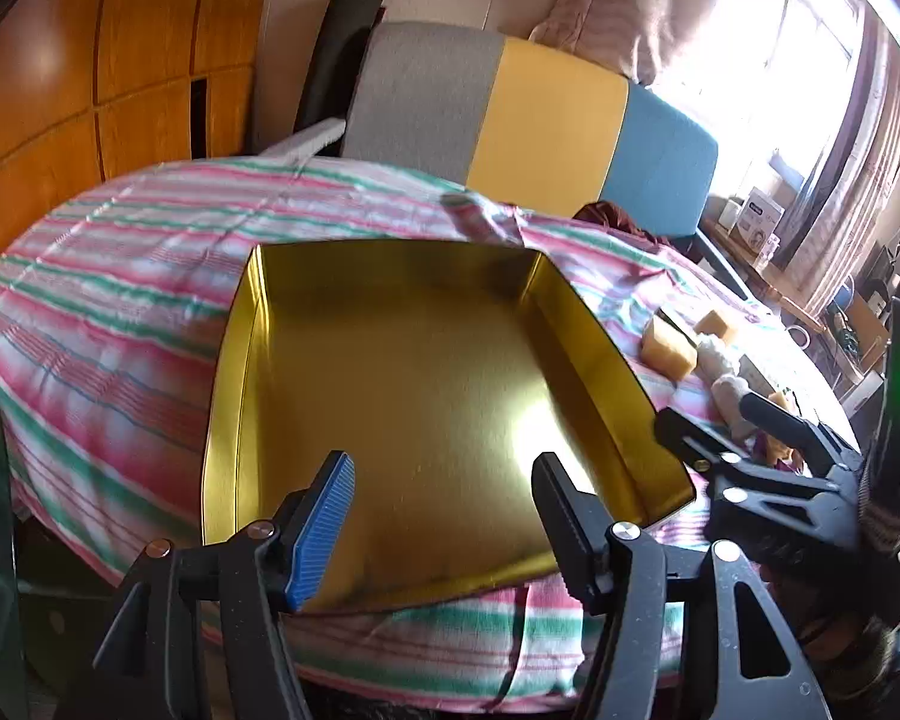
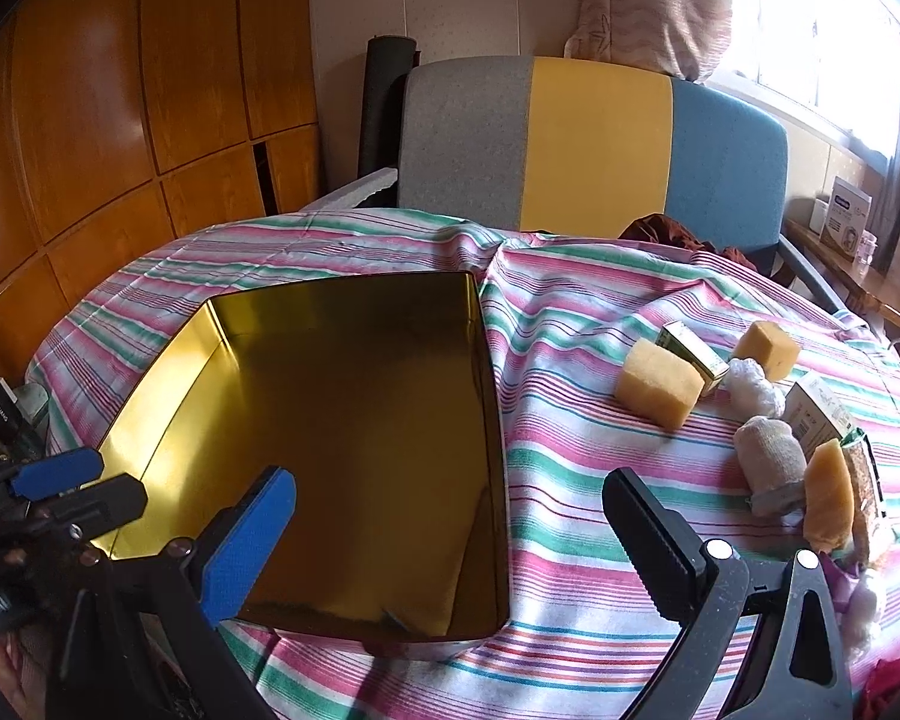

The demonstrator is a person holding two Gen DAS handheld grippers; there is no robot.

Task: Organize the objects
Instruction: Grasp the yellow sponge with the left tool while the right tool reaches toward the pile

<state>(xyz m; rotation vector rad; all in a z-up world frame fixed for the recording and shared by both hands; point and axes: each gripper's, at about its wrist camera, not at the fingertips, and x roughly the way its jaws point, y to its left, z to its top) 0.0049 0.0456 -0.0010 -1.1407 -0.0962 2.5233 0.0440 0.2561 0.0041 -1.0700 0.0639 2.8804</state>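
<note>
Since the sponges [image 2: 660, 387] and rolled socks [image 2: 771, 465] lie right of the empty gold tin [image 2: 354, 420] on the striped surface [image 2: 570, 420], your right gripper [image 2: 450, 546] is nearer; both sets of jaws are spread, left gripper [image 1: 444, 525] less so, holding nothing.

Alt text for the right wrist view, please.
An empty gold tin sits open on a striped tablecloth, the right gripper open above its near right edge. Sponges, small cartons and rolled socks lie to its right.

Gold tin [image 2: 354, 420] open, empty, on striped cloth; sponge blocks [image 2: 660, 390], small cartons [image 2: 693, 351], white rolls [image 2: 771, 459] clustered right.
</note>
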